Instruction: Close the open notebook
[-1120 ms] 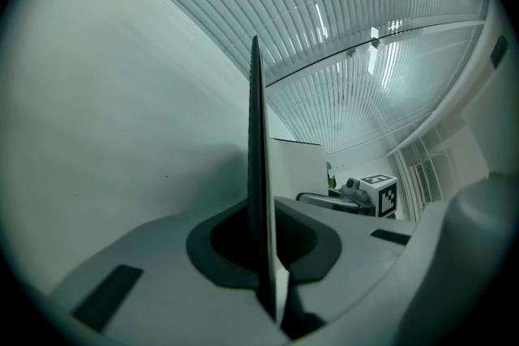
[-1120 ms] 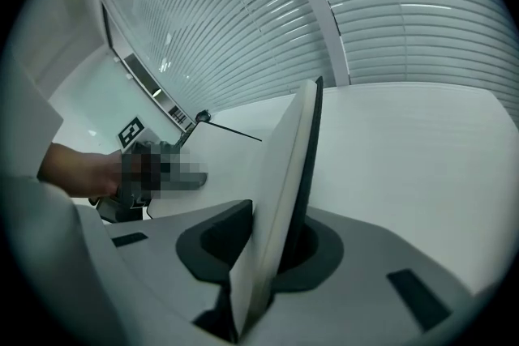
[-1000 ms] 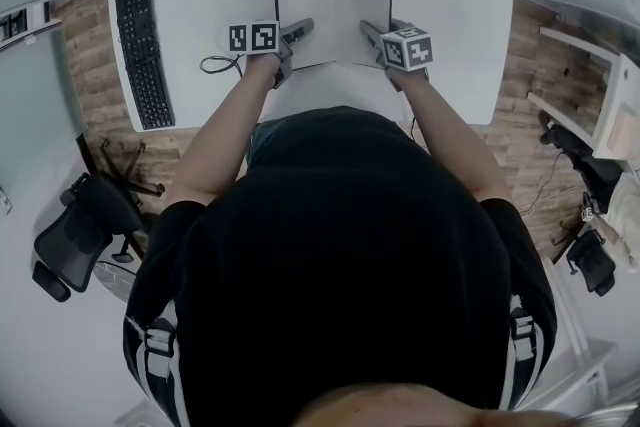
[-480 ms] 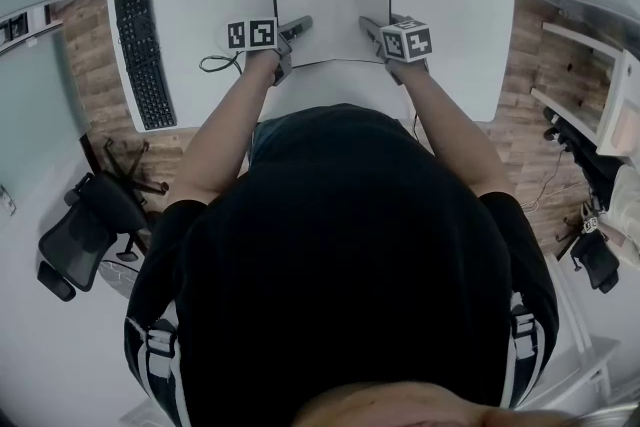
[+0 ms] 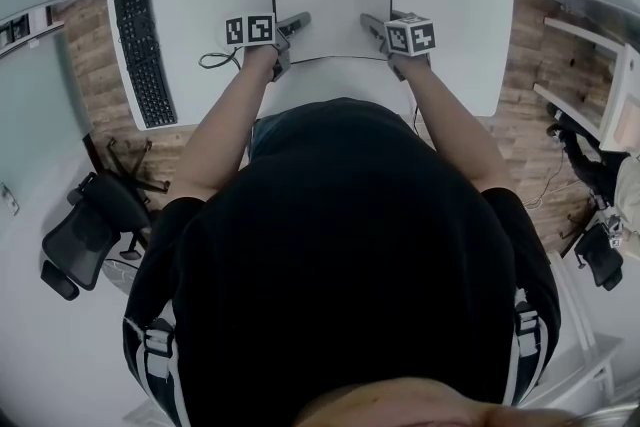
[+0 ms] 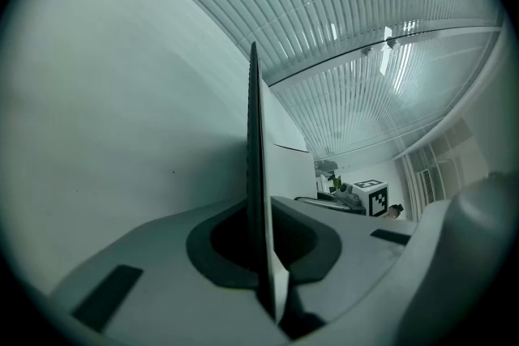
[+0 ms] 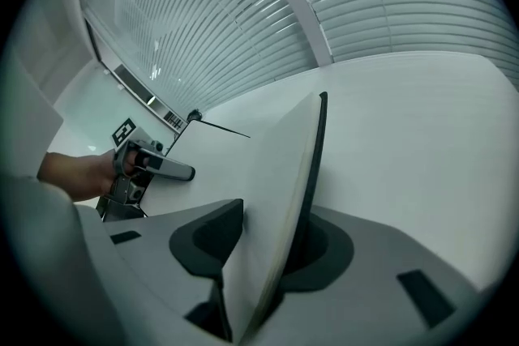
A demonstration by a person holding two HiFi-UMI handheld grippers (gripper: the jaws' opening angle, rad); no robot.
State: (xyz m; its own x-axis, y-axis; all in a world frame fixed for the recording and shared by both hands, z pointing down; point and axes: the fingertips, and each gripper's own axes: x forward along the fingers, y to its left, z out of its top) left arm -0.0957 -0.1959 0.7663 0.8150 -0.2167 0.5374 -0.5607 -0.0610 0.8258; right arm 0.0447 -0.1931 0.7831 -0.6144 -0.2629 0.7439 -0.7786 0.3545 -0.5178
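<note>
The notebook (image 5: 332, 10) lies flat on the white worktop (image 5: 450, 5), right in front of the person. The left hand-held gripper (image 5: 298, 21) is at its near left corner and looks clenched on the thin edge. The right hand-held gripper (image 5: 370, 23) is at the near right corner. Its jaws are opening, with the notebook's edge between them and a gap showing beside it. With only one side held, a pull could make the notebook slide or turn on the worktop. A page could also bend or tear. From above it looks like one plain white sheet, so I cannot tell if it is open or shut. The person's body hides the near part of the worktop.
</note>
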